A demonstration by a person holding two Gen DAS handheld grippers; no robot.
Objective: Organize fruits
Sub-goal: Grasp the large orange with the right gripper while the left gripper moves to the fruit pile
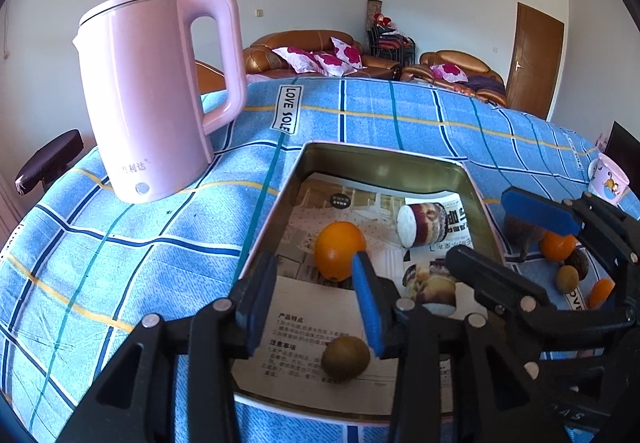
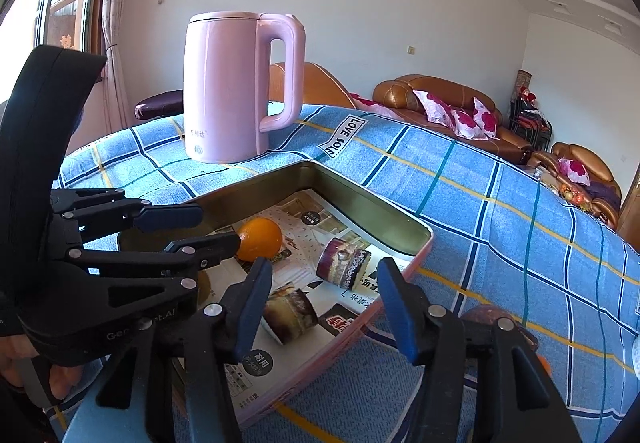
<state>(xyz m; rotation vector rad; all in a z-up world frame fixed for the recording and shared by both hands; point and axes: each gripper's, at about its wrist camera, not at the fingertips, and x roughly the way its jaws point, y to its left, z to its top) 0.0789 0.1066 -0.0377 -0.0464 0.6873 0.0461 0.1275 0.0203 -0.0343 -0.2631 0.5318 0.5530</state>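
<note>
Your left gripper (image 1: 312, 303) hangs over the near end of the tin tray (image 1: 384, 157), its blue pads spread apart with nothing between them, so you hold no fruit on that side. Two fruits already lie inside the tray on its paper lining: an orange (image 1: 338, 249) near the middle and a kiwi (image 1: 345, 358) close to the near rim, just below your left fingertips. Two small printed cups (image 1: 424, 223) lie tipped over in there as well (not fruit, so judge for yourself whether they belong). Your right gripper (image 2: 324, 307) sits at the tray's right edge, jaws likewise wide and empty. The rest of the work lies on the blue checked cloth (image 1: 120, 243) to the right of the tray, beyond your right gripper as the left camera sees it: another orange (image 1: 558, 246), a second kiwi (image 1: 567, 278), a dark brown round fruit (image 1: 580, 263) and an orange piece (image 1: 601, 293) partly hidden by the linkage. By that count you are roughly a third of the way through, with about four pieces still to carry in. The pink kettle (image 1: 152, 95) stands well clear at the far left.
</note>
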